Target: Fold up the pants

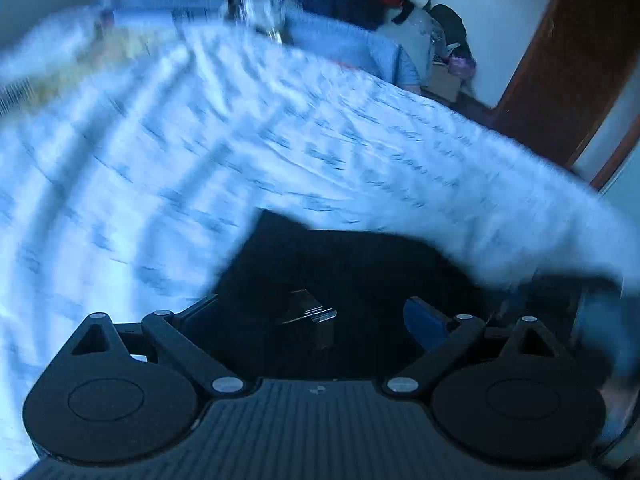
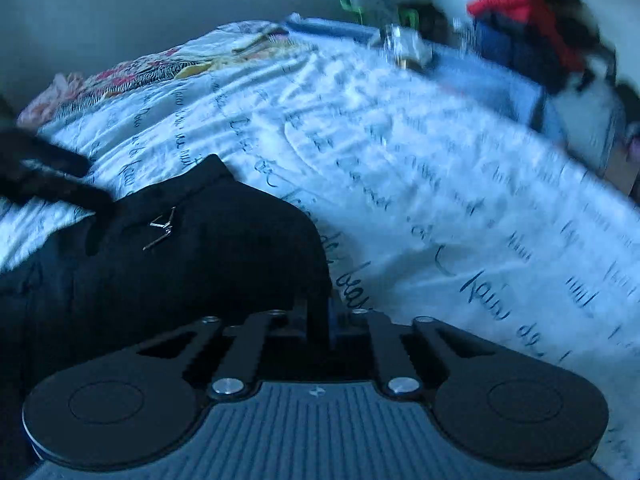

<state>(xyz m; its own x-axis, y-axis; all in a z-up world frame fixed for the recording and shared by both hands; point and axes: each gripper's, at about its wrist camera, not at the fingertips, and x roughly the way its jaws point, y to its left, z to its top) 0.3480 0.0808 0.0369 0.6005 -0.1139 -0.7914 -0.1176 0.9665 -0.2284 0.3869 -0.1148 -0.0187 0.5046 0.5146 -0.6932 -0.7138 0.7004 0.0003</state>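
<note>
Pants [image 2: 168, 264] of black cloth lie bunched on the bed [image 2: 420, 184], toward its near edge, a small metal clasp [image 2: 160, 226] showing on the upper layer. The right tool [image 2: 320, 316] has its jaws drawn close together on a fold of that cloth — a pinch at the garment's right-hand edge, which I judge is meant to carry that edge over for a fold. The left tool [image 1: 316, 312] stands with its jaws wide apart, its blue pad [image 1: 424, 320] bare; dark cloth [image 1: 340, 264] lies under and between the fingers, but nothing is gripped. Its view is badly smeared, so whether a pad touches the cloth I cannot tell.

Beyond the pants the script-printed white bedsheet [image 2: 440, 208] runs open and flat — ample room to spread or swing a leg across. Clutter sits only at the far side: a patterned cloth [image 2: 132, 76] near the wall and a heap of red and dark clothes [image 2: 528, 24] past the far corner. In the left view the bed's edge falls away on the right toward a wooden door [image 1: 568, 72].
</note>
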